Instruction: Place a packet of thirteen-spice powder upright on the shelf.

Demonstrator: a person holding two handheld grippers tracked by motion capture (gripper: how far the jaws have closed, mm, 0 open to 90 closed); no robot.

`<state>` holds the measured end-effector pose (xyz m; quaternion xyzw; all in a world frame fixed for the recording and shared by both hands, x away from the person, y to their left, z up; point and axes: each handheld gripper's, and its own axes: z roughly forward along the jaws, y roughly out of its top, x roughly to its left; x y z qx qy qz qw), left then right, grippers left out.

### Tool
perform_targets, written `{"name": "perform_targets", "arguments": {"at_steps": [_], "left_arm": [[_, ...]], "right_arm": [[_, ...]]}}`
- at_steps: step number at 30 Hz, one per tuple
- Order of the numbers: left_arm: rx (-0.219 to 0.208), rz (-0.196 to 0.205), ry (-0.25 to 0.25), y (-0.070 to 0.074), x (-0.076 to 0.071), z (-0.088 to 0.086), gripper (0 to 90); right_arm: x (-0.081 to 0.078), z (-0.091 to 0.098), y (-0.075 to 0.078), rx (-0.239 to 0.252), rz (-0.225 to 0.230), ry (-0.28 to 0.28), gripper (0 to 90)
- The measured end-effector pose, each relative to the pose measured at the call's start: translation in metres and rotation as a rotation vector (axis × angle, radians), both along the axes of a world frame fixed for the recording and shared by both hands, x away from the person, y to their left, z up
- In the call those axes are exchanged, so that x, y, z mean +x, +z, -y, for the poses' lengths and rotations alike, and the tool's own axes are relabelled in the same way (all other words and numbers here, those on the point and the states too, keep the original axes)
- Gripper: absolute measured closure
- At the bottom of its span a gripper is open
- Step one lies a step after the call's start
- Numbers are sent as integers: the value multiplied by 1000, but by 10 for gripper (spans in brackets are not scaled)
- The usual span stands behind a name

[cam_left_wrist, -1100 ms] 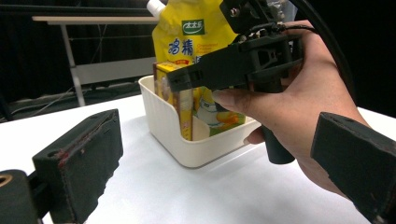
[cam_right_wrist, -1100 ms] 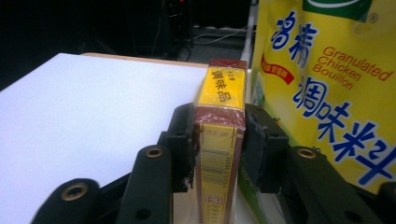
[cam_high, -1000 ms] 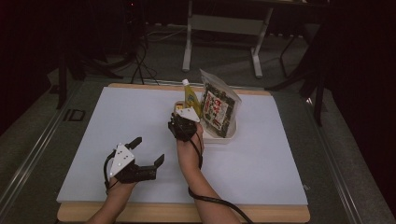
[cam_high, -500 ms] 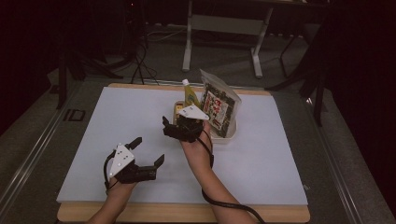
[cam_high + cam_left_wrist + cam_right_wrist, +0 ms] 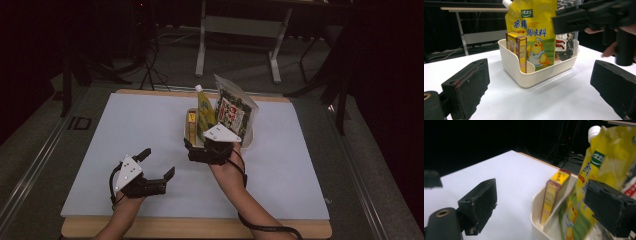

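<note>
Left gripper view gives me the yellow pouch's [image 5: 534, 35] print; both grippers gape wide, right gripper [image 5: 200, 150] at bin's [image 5: 524, 80] 6 o'clock.

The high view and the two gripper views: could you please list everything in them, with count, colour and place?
Table: one, white top with a wooden edge, centre of the high view.
Tub: one, cream, on the table's far middle.
Small box: one, yellow, upright in the tub's near corner in the left gripper view.
Pouch: one, yellow with a white cap, upright in the tub beside the box.
Clear bag: one, dark contents with a red and white label, in the tub right of the pouch.
Frame: one, grey metal, on the floor beyond the table.
Left gripper: one, black, open, over the near left of the table.
Right gripper: one, black, open, at the tub's near side.
</note>
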<state>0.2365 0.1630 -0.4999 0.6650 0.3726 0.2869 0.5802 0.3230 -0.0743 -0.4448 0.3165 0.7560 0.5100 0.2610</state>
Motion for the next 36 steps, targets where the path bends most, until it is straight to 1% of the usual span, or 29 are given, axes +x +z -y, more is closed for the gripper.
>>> {"name": "perform_targets", "arguments": {"at_steps": [2,4,5,8,9,11,12,13,14,15,18,21,24,30,32,36], "left_arm": [[-2,-2,-2,0,0,0,27],[-2,0,-6,0,0,0,27],[1,1,-6,0,0,1,27],[4,0,-8,0,0,1,27],[7,0,-7,0,0,1,27],[9,0,-9,0,0,1,27],[12,1,-8,0,0,1,27],[12,1,-8,0,0,1,27],[6,2,-10,0,0,1,27],[7,2,-10,0,0,1,27],[11,0,-11,0,0,1,27],[13,-2,-12,-1,0,2,27],[10,-2,-13,-1,0,2,27],[10,-4,-15,-2,0,2,27],[11,-5,-15,-2,0,3,27],[9,-2,-17,-2,0,2,27]], "right_arm": [[-4,6,-2,-10,7,4,110],[-8,11,-4,-24,3,17,110],[-11,16,-6,-26,6,23,116],[-15,24,-9,-28,-3,31,125],[-19,33,-14,-35,-19,36,124],[-24,41,-16,-47,-13,35,125],[-25,45,-17,-48,-17,36,125],[-25,45,-17,-48,-17,36,125],[-27,49,-17,-48,-22,39,125],[-31,58,-19,-54,-9,34,125],[-37,70,-20,-51,-14,30,125],[-43,81,-20,-62,-2,26,129],[-49,89,-21,-64,7,22,129],[-59,103,-21,-67,4,19,130],[-61,106,-22,-76,7,18,129],[-65,112,-26,-73,-9,21,129]]}}
